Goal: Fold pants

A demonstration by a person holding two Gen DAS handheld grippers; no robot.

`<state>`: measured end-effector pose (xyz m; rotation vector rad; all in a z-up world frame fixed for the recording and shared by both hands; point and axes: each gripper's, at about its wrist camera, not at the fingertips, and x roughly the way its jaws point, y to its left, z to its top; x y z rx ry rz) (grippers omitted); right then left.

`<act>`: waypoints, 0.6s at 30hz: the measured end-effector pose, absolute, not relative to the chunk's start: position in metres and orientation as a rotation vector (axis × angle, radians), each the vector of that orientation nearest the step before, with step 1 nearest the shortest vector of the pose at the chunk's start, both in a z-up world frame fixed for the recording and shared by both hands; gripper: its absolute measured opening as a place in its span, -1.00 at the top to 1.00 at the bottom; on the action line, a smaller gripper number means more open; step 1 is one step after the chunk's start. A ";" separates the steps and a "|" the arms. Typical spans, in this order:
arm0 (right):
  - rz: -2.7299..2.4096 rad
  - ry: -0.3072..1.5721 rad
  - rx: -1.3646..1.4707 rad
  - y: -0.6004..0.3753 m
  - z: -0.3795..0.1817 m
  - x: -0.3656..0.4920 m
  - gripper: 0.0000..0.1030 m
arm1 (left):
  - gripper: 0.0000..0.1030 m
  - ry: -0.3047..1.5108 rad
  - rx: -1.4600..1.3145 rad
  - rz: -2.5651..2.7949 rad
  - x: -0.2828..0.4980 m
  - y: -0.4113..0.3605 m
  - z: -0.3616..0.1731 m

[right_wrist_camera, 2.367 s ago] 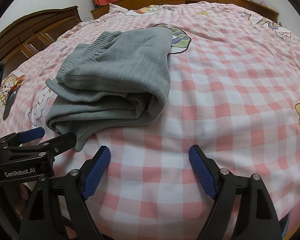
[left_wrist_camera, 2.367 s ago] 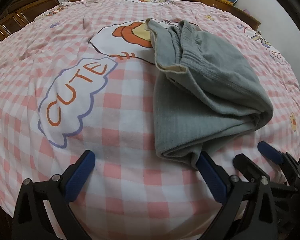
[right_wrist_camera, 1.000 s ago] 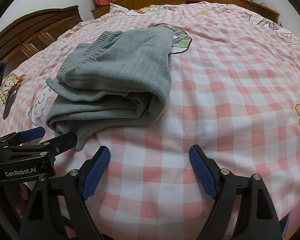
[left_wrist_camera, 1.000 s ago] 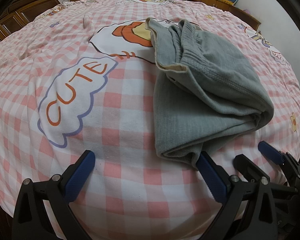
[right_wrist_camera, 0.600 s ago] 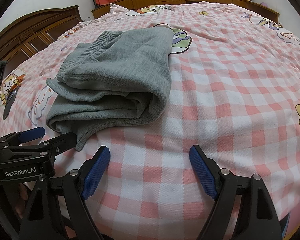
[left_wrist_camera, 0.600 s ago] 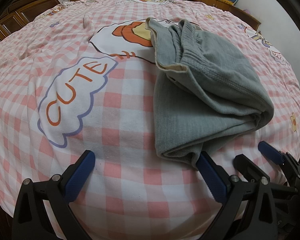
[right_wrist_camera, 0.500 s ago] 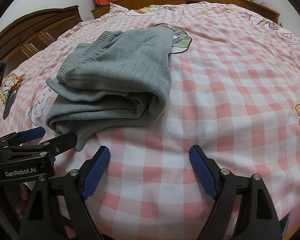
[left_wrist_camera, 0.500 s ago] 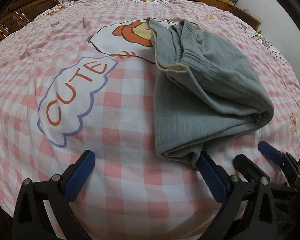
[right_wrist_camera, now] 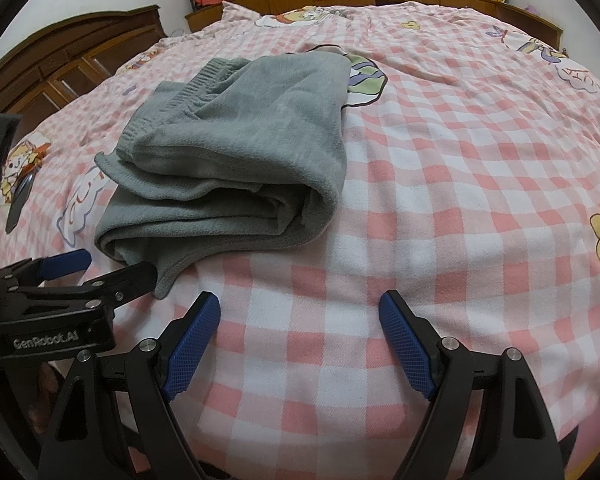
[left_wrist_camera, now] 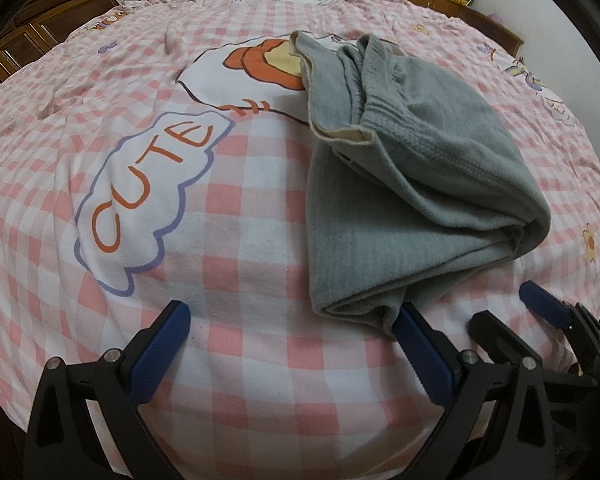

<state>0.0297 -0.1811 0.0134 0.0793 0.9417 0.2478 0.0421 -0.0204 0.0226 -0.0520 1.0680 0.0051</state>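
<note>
1. Far left there's only the bedspread [left_wrist_camera: 100, 128] with its "CUTE" speech bubble [left_wrist_camera: 148, 196]. Nothing to do over there, so I've got both tools parked at the near edge of the bed.
2. My left gripper [left_wrist_camera: 296, 344] is spread wide with nothing in it. Its right pad sits right at the near corner of the pants [left_wrist_camera: 400, 208], and I can't tell whether it's touching the cloth or just beside it. Guessing I'm low and close like that so the bundle is easy to reach.
3. The pants lie right of middle in the left view, already doubled into a chunky stack, waistband [left_wrist_camera: 384, 92] at the far end and the rolled fold on the right side. The near corner sticks out a bit and looks sloppy.
4. My right gripper [right_wrist_camera: 300, 332] is wide open too, empty, over bare checks, right of the pants and apart from them.
5. Looks basically folded to me; at most that loose corner needs tucking.
</note>
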 end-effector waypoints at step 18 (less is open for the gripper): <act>0.052 0.930 0.252 -0.311 0.092 0.114 -0.87 | -1.00 0.901 -0.126 0.293 0.077 0.122 0.077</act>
